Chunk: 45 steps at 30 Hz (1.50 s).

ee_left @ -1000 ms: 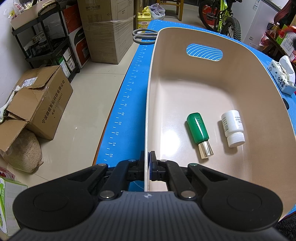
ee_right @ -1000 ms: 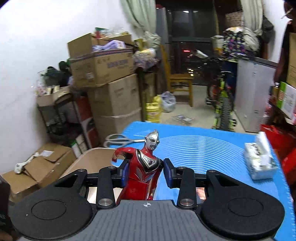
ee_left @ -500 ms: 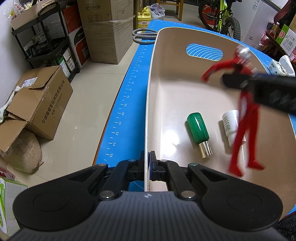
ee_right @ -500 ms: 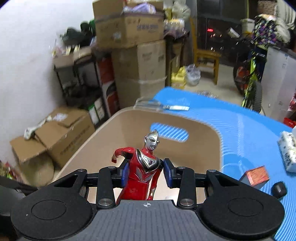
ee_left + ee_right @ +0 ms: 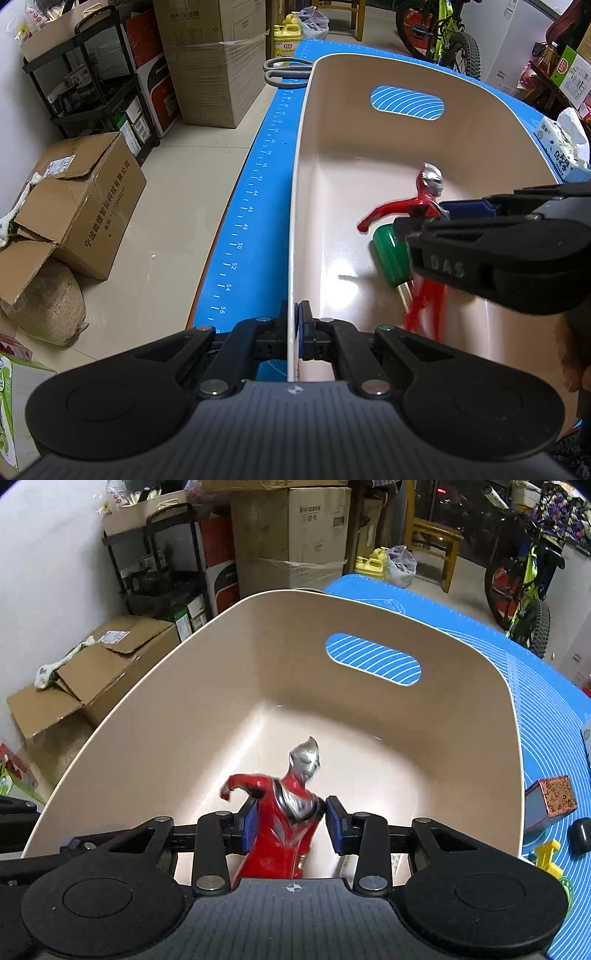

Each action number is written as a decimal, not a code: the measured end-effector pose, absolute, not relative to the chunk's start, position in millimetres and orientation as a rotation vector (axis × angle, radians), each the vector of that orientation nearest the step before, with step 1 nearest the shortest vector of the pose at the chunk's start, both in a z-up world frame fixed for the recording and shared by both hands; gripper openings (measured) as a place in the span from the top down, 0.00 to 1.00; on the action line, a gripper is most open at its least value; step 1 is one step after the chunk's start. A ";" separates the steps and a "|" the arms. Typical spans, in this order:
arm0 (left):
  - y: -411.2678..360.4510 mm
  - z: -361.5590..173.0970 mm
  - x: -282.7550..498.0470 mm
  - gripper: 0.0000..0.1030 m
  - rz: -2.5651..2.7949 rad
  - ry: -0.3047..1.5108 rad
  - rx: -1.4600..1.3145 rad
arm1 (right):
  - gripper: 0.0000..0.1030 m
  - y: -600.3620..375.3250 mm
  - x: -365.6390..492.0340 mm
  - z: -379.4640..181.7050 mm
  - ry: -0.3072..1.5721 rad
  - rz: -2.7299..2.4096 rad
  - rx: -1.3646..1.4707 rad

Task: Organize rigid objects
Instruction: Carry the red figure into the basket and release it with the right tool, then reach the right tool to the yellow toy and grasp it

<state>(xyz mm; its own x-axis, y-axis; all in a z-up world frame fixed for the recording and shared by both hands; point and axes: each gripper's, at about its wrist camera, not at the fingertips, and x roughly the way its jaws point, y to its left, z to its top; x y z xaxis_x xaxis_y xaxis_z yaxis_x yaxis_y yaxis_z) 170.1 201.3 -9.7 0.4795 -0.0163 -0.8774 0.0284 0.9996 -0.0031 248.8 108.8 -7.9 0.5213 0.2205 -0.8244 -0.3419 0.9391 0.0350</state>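
My left gripper (image 5: 295, 332) is shut on the near rim of a beige plastic bin (image 5: 332, 177) on the blue mat. My right gripper (image 5: 290, 825) is inside the bin; its pads (image 5: 246, 825) have spread and the red-and-silver hero figure (image 5: 288, 812) stands between them, its legs blurred low in the left wrist view (image 5: 424, 295). The left pad still seems to touch it; I cannot tell if it is held. A green bottle (image 5: 389, 254) lies on the bin floor, partly hidden by the right gripper (image 5: 439, 218). The white bottle is hidden.
On the mat right of the bin lie a small patterned box (image 5: 554, 797), a black pebble-like item (image 5: 583, 834) and a yellow toy (image 5: 550, 860). Scissors (image 5: 284, 72) lie beyond the bin, a tissue pack (image 5: 565, 147) at its right. Cardboard boxes (image 5: 81, 199) stand on the floor left.
My right gripper has carried the figure down into the bin and its jaws have widened around it. The left gripper has stayed on the rim.
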 end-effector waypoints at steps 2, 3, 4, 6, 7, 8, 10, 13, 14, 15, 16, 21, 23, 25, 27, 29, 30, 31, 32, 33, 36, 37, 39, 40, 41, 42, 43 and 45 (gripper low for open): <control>201.5 -9.8 169.8 0.95 -0.028 1.071 0.010 | 0.49 103.8 246.5 -2.5 0.950 0.343 -0.116; 201.4 -9.7 169.8 0.95 -0.028 1.071 0.010 | 0.45 101.9 244.0 1.3 0.941 0.344 -0.107; 201.4 -9.7 169.9 0.95 -0.028 1.071 0.011 | 0.44 99.4 242.2 4.9 0.931 0.345 -0.103; 201.5 -9.8 169.8 0.95 -0.028 1.071 0.010 | 0.41 93.8 238.5 13.4 0.906 0.346 -0.101; 201.7 -9.6 170.0 0.95 -0.028 1.071 0.010 | 0.40 90.5 236.9 18.0 0.892 0.346 -0.099; 201.7 -9.6 170.0 0.95 -0.028 1.071 0.010 | 0.39 86.5 234.6 22.9 0.879 0.344 -0.096; 201.6 -9.6 170.1 0.95 -0.028 1.071 0.010 | 0.37 75.8 231.0 33.6 0.848 0.336 -0.082; 201.6 -9.6 170.0 0.95 -0.028 1.071 0.010 | 0.36 55.8 225.2 48.5 0.812 0.313 -0.052; 201.6 -9.7 170.0 0.95 -0.028 1.071 0.010 | 0.36 48.5 224.3 52.7 0.800 0.301 -0.043; 202.0 -9.7 170.1 0.95 -0.027 1.071 0.010 | 0.35 40.1 222.4 56.9 0.787 0.288 -0.033; 201.6 -9.7 170.0 0.95 -0.028 1.071 0.010 | 0.35 31.1 220.8 60.7 0.778 0.275 -0.019; 201.5 -9.7 169.8 0.95 -0.027 1.071 0.010 | 0.35 -15.2 216.4 66.3 0.743 0.180 0.007; 201.6 -9.7 169.7 0.95 -0.027 1.071 0.010 | 0.35 -36.0 215.0 63.1 0.745 0.128 0.008; 201.5 -9.7 169.8 0.95 -0.028 1.071 0.009 | 0.35 -56.6 214.4 56.0 0.763 0.073 0.019; 201.7 -9.7 169.8 0.95 -0.027 1.071 0.010 | 0.35 -73.9 213.2 46.3 0.781 0.033 0.036; 201.6 -9.7 169.8 0.95 -0.027 1.071 0.010 | 0.35 -85.6 213.3 34.2 0.804 -0.001 0.039; 201.8 -9.7 169.8 0.95 -0.026 1.072 0.011 | 0.35 -91.7 212.7 26.5 0.819 -0.016 0.039; 202.2 -9.7 169.9 0.95 -0.026 1.072 0.011 | 0.35 -95.8 212.9 19.7 0.834 -0.027 0.039; 202.1 -9.8 169.7 0.95 -0.026 1.072 0.011 | 0.35 -98.7 213.2 13.4 0.846 -0.035 0.039; 202.3 -9.8 169.7 0.95 -0.026 1.071 0.011 | 0.35 -101.4 213.5 5.9 0.860 -0.043 0.040; 202.3 -9.8 169.8 0.95 -0.026 1.072 0.011 | 0.35 -107.0 212.5 -13.9 0.894 -0.063 0.044; 202.0 -9.8 169.7 0.95 -0.026 1.072 0.011 | 0.36 -108.0 213.1 -19.9 0.906 -0.066 0.045; 202.4 -9.9 169.6 0.95 -0.027 1.072 0.011 | 0.39 -106.5 212.7 -29.7 0.931 -0.071 0.047; 201.9 -9.8 169.7 0.95 -0.026 1.072 0.011 | 0.39 -107.1 212.9 -34.4 0.943 -0.071 0.048; 201.9 -9.9 169.7 0.95 -0.026 1.072 0.011 | 0.41 -106.5 213.0 -38.7 0.951 -0.072 0.048; 201.9 -9.9 169.7 0.95 -0.026 1.072 0.011 | 0.41 -106.2 212.3 -42.3 0.961 -0.071 0.049; 201.8 -9.9 169.7 0.95 -0.026 1.072 0.011 | 0.42 -106.6 212.2 -45.6 0.968 -0.070 0.051; 202.1 -9.9 169.7 0.95 -0.026 1.071 0.011 | 0.42 -106.3 211.3 -50.0 0.979 -0.071 0.059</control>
